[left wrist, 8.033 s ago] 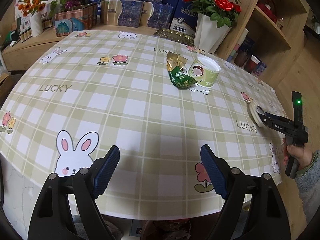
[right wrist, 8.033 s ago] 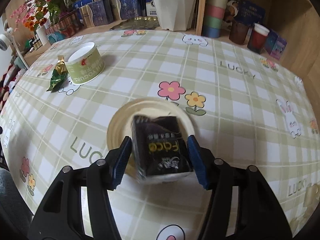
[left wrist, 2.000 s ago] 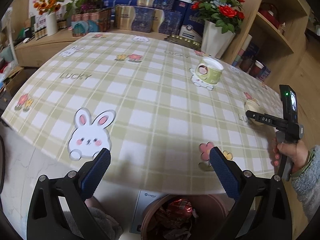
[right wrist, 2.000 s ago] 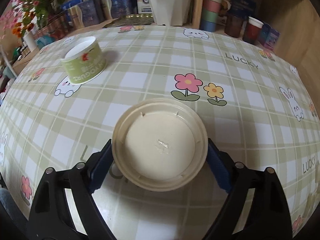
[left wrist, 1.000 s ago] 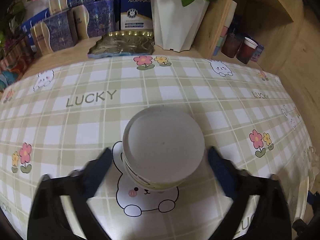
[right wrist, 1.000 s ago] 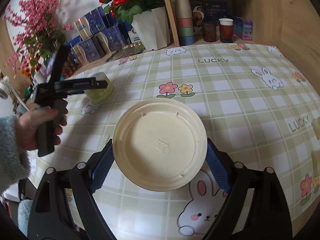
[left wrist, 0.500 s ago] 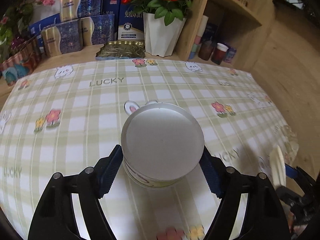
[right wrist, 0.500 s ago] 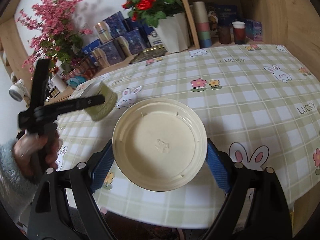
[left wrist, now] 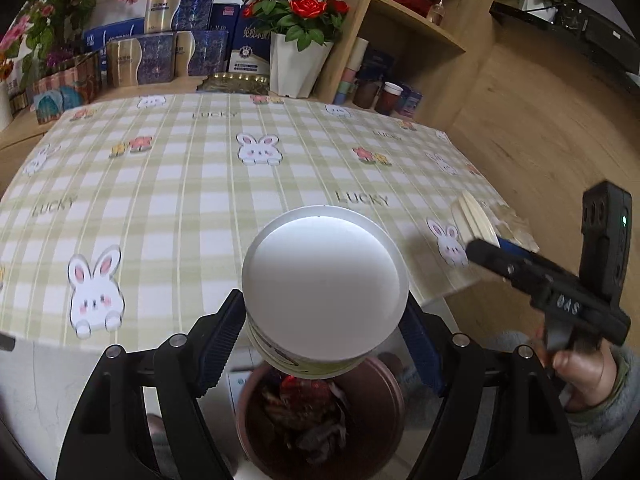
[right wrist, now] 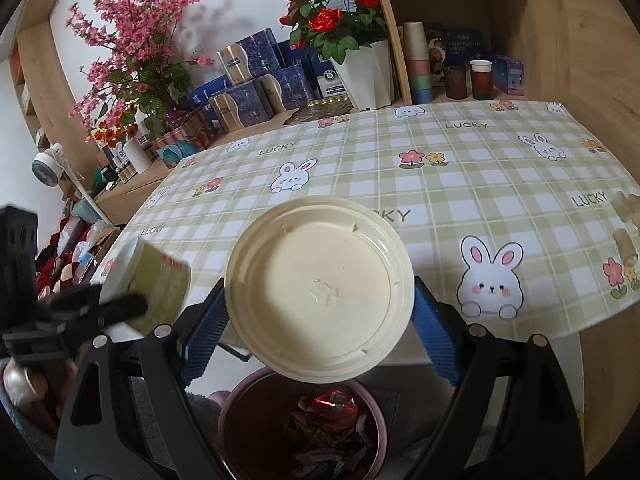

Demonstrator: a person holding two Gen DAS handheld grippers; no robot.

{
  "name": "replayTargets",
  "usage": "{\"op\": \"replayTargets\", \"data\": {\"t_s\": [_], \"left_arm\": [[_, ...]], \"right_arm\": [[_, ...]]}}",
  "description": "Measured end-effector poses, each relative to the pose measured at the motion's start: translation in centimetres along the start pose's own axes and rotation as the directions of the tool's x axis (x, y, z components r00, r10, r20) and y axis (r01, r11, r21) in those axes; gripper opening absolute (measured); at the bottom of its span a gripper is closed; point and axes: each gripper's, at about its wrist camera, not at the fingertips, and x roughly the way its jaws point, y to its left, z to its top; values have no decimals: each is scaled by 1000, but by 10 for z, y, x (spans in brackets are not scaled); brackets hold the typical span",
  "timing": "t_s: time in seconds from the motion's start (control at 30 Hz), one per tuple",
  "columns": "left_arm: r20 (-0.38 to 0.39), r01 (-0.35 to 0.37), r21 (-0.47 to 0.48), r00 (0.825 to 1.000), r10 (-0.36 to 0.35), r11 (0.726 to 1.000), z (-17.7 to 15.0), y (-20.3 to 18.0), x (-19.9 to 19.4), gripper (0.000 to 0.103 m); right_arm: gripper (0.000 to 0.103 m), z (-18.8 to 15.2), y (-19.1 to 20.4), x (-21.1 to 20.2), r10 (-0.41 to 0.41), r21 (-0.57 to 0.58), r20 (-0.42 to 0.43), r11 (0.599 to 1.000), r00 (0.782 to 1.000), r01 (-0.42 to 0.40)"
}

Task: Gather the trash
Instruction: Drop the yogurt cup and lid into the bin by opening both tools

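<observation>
Both grippers now hover over the bin (left wrist: 320, 420) of wrappers; left gripper (left wrist: 322, 334) clamps cup (left wrist: 324, 280); right gripper (right wrist: 320, 320) clamps lid (right wrist: 320, 288)

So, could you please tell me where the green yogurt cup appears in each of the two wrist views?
Left wrist: the cup fills the centre, bottom towards the camera, clamped in the left gripper above the bin.
Right wrist: the cup is at the left edge, blurred, in the left gripper.
Shared landmark: the bin of wrappers below the table edge, bottom centre in both.
</observation>
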Motion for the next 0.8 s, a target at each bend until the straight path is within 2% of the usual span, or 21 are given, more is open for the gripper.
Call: {"op": "replayTargets", "data": {"t_s": [0.27,0.37,0.53,0.67,0.8], "left_arm": [[-104,4,24,995,-1,1000,-52,-15,4,74],[-165,-25,79,986,37,997,-62,-25,17,74],[-234,-20,115,971,47,993,-74,-32,38,74],[-240,-13,130,970,44,991,-78,-39,41,76],[-210,-21,128,977,48,992,-73,-39,35,86]], "right_arm": [[85,-19,4,-20,4,-10,2,1000,1000,-4],[85,-22,1,-25,7,9,7,1000,1000,-7],[85,-24,-1,-33,3,7,23,1000,1000,-4],[85,-26,-4,-38,2,15,31,1000,1000,-3],[85,-30,-6,-41,0,14,28,1000,1000,0]]}}
